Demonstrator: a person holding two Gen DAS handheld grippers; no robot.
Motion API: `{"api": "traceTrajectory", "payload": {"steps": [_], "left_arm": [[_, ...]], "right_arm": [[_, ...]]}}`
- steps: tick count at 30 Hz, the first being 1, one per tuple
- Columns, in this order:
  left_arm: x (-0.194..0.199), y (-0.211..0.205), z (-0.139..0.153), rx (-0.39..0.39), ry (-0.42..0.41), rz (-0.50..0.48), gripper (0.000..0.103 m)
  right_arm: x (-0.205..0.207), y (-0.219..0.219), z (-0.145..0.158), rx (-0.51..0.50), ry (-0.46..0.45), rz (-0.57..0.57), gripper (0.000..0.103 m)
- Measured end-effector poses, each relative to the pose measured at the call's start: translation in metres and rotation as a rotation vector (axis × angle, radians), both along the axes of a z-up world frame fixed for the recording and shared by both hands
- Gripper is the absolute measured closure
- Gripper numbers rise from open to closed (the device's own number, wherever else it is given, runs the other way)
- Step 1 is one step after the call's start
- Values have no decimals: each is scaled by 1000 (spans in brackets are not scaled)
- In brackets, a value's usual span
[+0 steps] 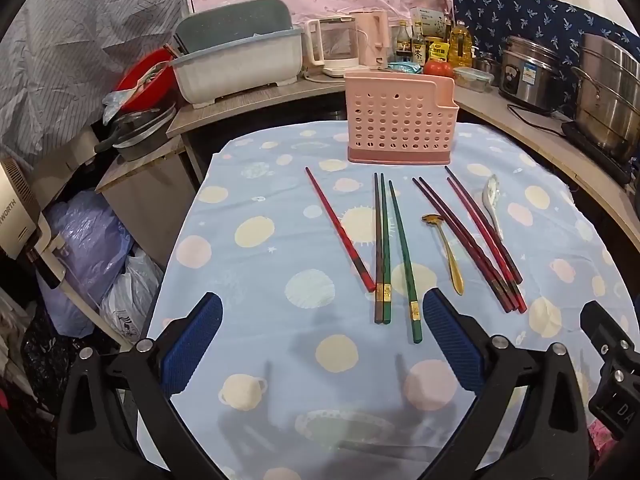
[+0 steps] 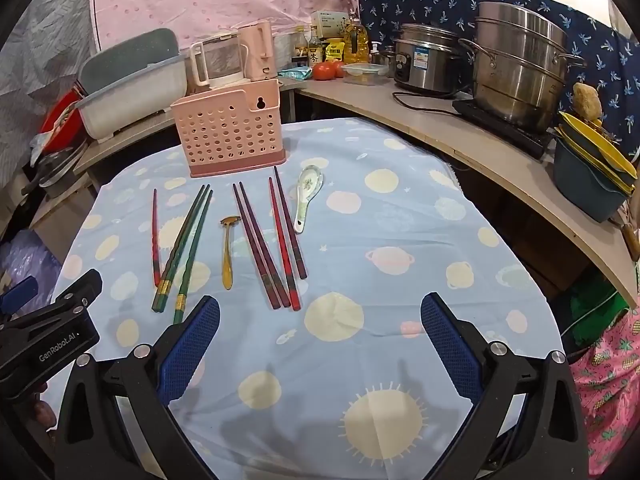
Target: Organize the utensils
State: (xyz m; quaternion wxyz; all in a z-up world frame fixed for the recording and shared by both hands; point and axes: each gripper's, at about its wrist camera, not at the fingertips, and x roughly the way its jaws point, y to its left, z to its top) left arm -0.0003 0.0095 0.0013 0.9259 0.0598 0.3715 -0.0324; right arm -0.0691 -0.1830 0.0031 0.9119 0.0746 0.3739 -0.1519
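A pink perforated utensil holder [image 1: 400, 124] [image 2: 230, 130] stands upright at the table's far side. In front of it lie a lone red chopstick [image 1: 340, 229] [image 2: 155, 236], green chopsticks [image 1: 403, 256] [image 2: 182, 250], a gold spoon [image 1: 446, 250] [image 2: 228, 250], several dark red chopsticks [image 1: 476, 240] [image 2: 276, 240] and a white ceramic spoon [image 1: 492, 204] [image 2: 307, 192]. My left gripper [image 1: 322, 322] hovers open near the handle ends of the green chopsticks, holding nothing. My right gripper [image 2: 320, 322] is open over bare cloth, right of the chopsticks, empty.
The table wears a light blue planet-print cloth [image 1: 256, 264] [image 2: 400, 240]. Behind it a counter holds a dish rack [image 1: 240, 64], kettles [image 2: 240, 60], bottles, tomatoes [image 2: 326, 70], a rice cooker [image 2: 428, 60] and a steel steamer pot [image 2: 516, 68]. Plastic bags [image 1: 96, 248] sit left of the table.
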Motion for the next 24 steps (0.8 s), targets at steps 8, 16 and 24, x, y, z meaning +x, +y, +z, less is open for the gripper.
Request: {"api": "traceTrajectory", "payload": {"steps": [8, 16, 24], "left_arm": [[0, -6, -1, 27, 11, -23, 7], [2, -6, -1, 28, 16, -23, 7], [4, -7, -2, 29, 22, -27, 7]], "right_arm": [[0, 0, 0, 0, -1, -1, 7], [1, 0, 0, 1, 2, 1, 7], [3, 2, -2, 1, 5, 5, 6]]}}
